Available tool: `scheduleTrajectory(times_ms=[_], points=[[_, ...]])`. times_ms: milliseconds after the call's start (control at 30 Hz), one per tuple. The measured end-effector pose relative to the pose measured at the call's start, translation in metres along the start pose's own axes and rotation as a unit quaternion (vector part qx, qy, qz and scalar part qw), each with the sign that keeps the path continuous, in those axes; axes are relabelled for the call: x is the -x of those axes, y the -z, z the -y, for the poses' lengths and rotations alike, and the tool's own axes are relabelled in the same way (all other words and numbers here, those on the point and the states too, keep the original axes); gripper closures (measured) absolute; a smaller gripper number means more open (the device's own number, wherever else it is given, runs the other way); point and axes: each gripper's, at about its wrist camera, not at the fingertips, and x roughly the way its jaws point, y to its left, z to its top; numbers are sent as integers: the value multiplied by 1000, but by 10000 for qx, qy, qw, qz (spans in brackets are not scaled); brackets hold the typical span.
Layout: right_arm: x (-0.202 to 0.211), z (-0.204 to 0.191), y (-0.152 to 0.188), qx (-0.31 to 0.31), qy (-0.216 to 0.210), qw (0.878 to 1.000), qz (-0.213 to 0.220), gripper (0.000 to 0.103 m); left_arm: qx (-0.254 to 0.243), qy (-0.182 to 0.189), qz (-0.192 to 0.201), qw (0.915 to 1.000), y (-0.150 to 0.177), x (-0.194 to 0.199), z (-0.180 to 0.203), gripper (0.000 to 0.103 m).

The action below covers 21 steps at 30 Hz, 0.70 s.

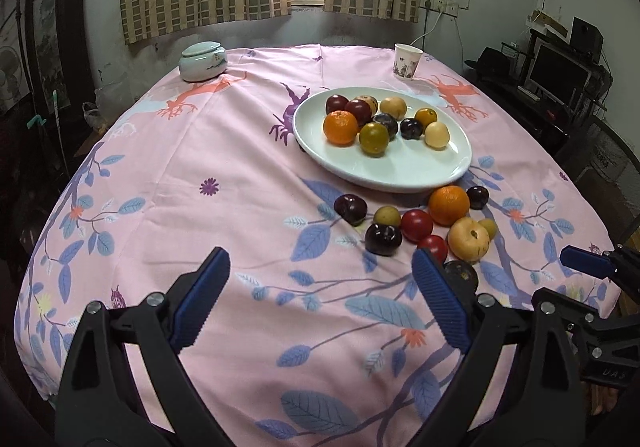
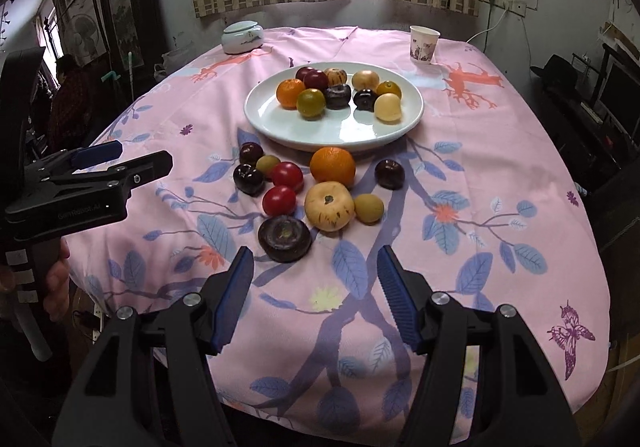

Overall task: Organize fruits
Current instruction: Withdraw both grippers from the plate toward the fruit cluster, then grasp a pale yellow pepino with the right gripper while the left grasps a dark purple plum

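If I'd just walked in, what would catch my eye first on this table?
Probably the white plate heaped with fruit in the middle of the pink cloth. Then the loose fruit on the cloth just in front of it, above all a bright orange and a pale yellow fruit beside it.

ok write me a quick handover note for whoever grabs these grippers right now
Left gripper: open, empty, above the near tablecloth.
Right gripper: open, empty, just short of the loose fruit.
White plate: nine fruits on it, including an orange, a green citrus and dark plums.
Still on the pink tablecloth in front of the plate: ten pieces, among them a second orange, two red tomatoes, a pale yellow fruit and a large dark fruit nearest the right gripper.
Left: move the loose pieces onto the plate.
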Motion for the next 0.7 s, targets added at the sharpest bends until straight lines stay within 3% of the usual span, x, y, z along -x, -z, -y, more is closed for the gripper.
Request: scheduleTrajectory(times_ms=[267, 400, 467, 567, 700], points=[[-22, 23, -2, -332, 133, 9993, -89, 38, 50, -35, -150, 9999, 7, -14, -4, 9], [-41, 33, -12, -658, -371, 9971, -48, 39, 115, -27, -240, 9996, 6, -25, -8, 9], [-57, 32, -16, -671, -373, 9969, -187, 48, 96, -39, -277, 9996, 7, -29, -9, 9], [-77, 26, -18, -643, -411, 9962, -430, 49, 42, -58, -320, 9995, 9, -34, -10, 9], [-93, 27, -24, -751, -330, 9958, -406, 50, 16, -50, -394, 9992, 8, -42, -12, 9]])
